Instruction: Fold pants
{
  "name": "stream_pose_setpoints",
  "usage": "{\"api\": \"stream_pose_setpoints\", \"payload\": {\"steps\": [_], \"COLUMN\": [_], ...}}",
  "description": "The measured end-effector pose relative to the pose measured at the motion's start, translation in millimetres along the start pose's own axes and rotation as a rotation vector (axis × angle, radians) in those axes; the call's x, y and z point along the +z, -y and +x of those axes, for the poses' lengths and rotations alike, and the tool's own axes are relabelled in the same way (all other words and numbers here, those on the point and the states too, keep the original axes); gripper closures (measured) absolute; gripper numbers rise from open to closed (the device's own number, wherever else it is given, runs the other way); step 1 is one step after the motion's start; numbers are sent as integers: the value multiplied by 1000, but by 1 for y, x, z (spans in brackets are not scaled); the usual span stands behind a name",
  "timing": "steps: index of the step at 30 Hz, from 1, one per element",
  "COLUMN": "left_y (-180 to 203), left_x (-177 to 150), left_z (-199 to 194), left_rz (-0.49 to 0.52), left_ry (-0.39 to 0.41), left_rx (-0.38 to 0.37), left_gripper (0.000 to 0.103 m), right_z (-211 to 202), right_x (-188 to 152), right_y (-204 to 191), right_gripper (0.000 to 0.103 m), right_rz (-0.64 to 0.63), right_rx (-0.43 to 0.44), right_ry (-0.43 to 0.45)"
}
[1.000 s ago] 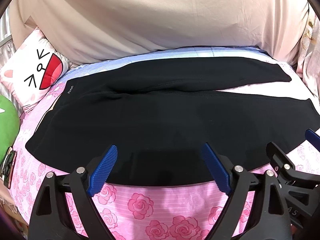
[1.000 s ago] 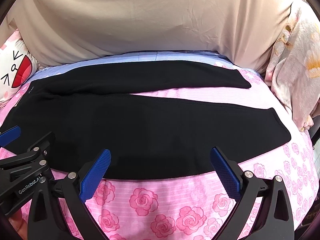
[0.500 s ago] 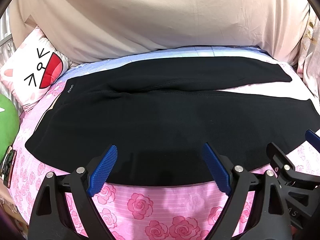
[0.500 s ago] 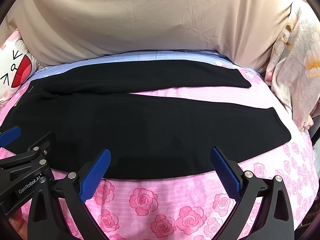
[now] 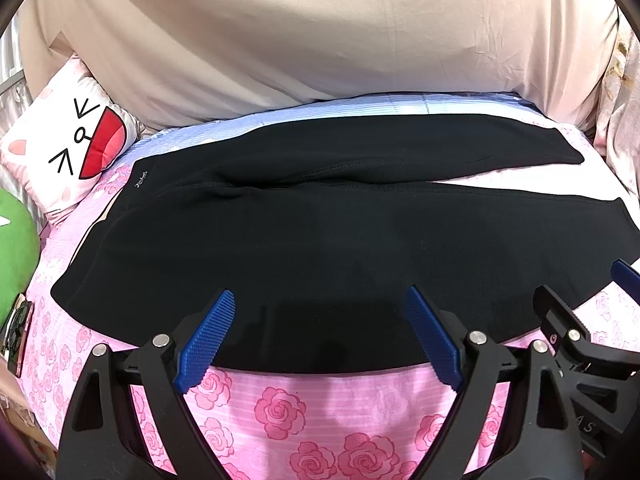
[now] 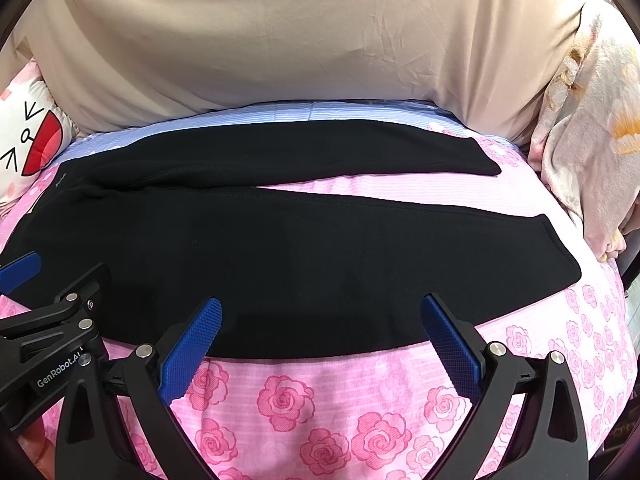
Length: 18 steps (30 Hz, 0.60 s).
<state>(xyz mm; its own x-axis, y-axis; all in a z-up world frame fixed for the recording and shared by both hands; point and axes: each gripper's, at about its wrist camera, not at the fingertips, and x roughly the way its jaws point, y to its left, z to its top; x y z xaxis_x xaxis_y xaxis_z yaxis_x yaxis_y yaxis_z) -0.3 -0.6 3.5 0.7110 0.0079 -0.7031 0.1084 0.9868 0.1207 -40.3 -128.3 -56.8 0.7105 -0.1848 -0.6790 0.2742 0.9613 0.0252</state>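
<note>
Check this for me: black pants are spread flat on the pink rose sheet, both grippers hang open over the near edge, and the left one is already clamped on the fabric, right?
Not quite. The left gripper is not clamped on the black pants: the left wrist view shows its blue pads spread wide with nothing between them. The right gripper is open too, and the pants do lie flat on the pink rose sheet.

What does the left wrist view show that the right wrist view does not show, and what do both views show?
Only the left wrist view shows the green plush and the dark phone-like object at the bed's left edge.

Only the right wrist view shows the floral blanket heaped on the right and the "GenRobot.AI" lettering on the left tool.

Both share the black pants spread flat on the rose-print sheet, the cat-face pillow, the beige cover, and both tools open, with the right tool empty.
</note>
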Motion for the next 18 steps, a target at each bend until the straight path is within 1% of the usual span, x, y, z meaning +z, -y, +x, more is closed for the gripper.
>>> {"api": "stream_pose_setpoints", "payload": {"steps": [16,18], "left_y": [-1,0], "left_x": [3,4], "left_z": [5,9], "left_rz": [4,3], "left_ry": [-9,-13], "left_rx": [3,1], "left_gripper": [18,12], "right_z": [4,7], "right_x": [2,2], "right_y": [1,3], "right_gripper": [5,5], "right_rz": [0,-2], "right_rx": [4,5], "right_ry": [-10,-12]}}
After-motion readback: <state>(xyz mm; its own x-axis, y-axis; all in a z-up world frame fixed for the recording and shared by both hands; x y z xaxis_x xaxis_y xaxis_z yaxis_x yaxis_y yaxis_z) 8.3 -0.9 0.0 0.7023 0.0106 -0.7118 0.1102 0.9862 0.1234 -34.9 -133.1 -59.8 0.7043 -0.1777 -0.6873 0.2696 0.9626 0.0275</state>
